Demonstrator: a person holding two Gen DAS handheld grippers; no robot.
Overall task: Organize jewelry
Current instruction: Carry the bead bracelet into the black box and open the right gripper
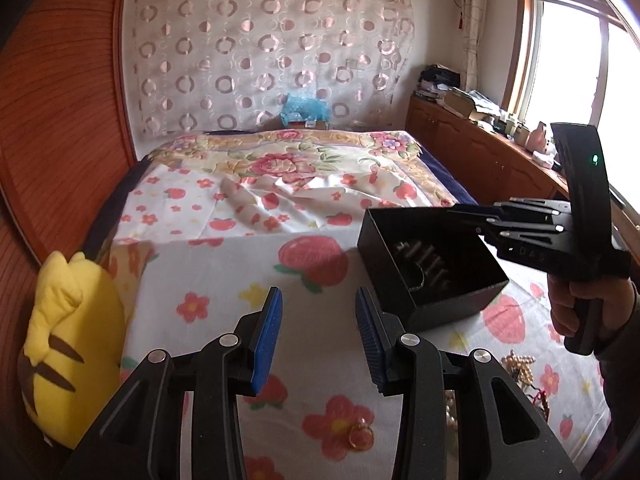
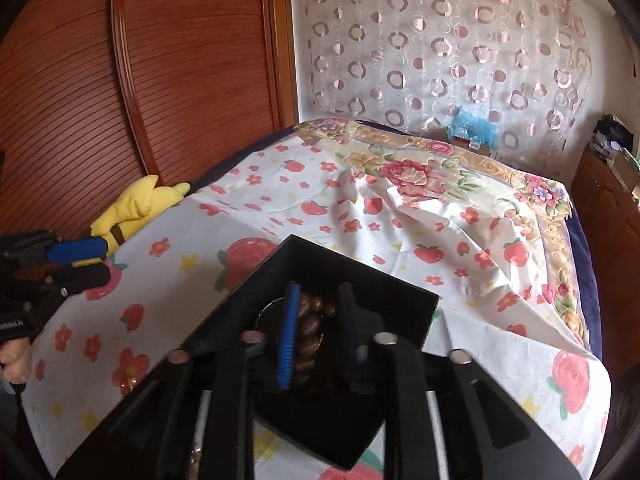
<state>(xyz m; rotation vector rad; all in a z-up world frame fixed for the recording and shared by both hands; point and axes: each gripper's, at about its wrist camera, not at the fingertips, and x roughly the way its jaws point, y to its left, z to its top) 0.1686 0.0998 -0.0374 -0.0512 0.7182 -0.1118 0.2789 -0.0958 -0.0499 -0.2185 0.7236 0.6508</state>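
A black open box [image 2: 400, 300] stands on the strawberry-print cloth [image 2: 192, 248]. My right gripper [image 2: 318, 320] hangs inside the box, jaws apart. A brown bead bracelet [image 2: 310, 322] lies between and below the pads; I see no pad pressing on it. A thin metal hoop [image 2: 267, 309] lies beside the beads. The left wrist view shows the box [image 1: 452, 308] with the right gripper [image 1: 474, 220] over its far side. My left gripper [image 1: 318, 300] stands open and empty over bare cloth, left of the box. A gold ring [image 1: 360, 436] lies on the cloth beneath it.
A heap of pearl and gold beads [image 1: 516, 364] lies near the box on the right. A yellow plush toy [image 1: 68, 340] sits at the cloth's left edge against a wooden wardrobe [image 1: 60, 120]. A flowered bedspread [image 1: 288, 156] stretches behind; a cluttered wooden cabinet [image 1: 480, 140] runs along the right.
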